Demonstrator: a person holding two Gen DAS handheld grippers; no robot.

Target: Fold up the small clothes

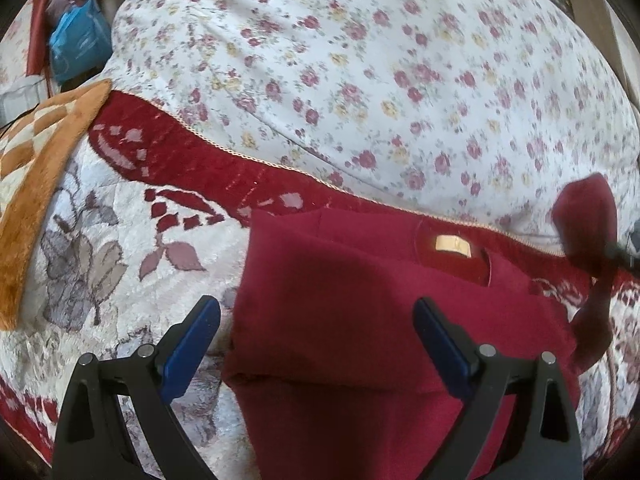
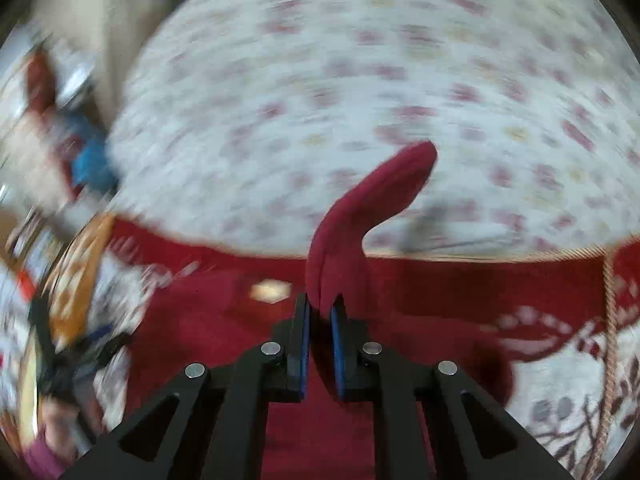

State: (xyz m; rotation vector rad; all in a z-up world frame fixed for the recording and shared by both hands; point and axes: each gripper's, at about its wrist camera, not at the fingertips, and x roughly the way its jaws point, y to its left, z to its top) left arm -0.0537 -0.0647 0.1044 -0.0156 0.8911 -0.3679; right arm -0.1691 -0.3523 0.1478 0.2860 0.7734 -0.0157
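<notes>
The dark red garment [image 1: 360,320] lies on the patterned rug [image 1: 100,240], its neck label toward the rug's far edge where the floral bedding [image 1: 360,60] begins. The left side is already folded over. The right claw [image 2: 320,308] is clamped tight on the right sleeve [image 2: 360,216], which stands up out of the blue pads in a bent tongue of cloth; the left wrist view shows that same sleeve [image 1: 588,216] raised near the rug's right edge. The left claw [image 1: 316,320] hangs with its jaws wide apart over the lower body of the garment, holding nothing.

The risks, as I judge them: the grip takes only a narrow bunch of sleeve, so a fast swing could pull it free before it lands. With nothing pinning the body, dragging the sleeve across may shift the whole garment and undo the left fold. The sleeve could also drop twisted, leaving a lumpy fold
</notes>
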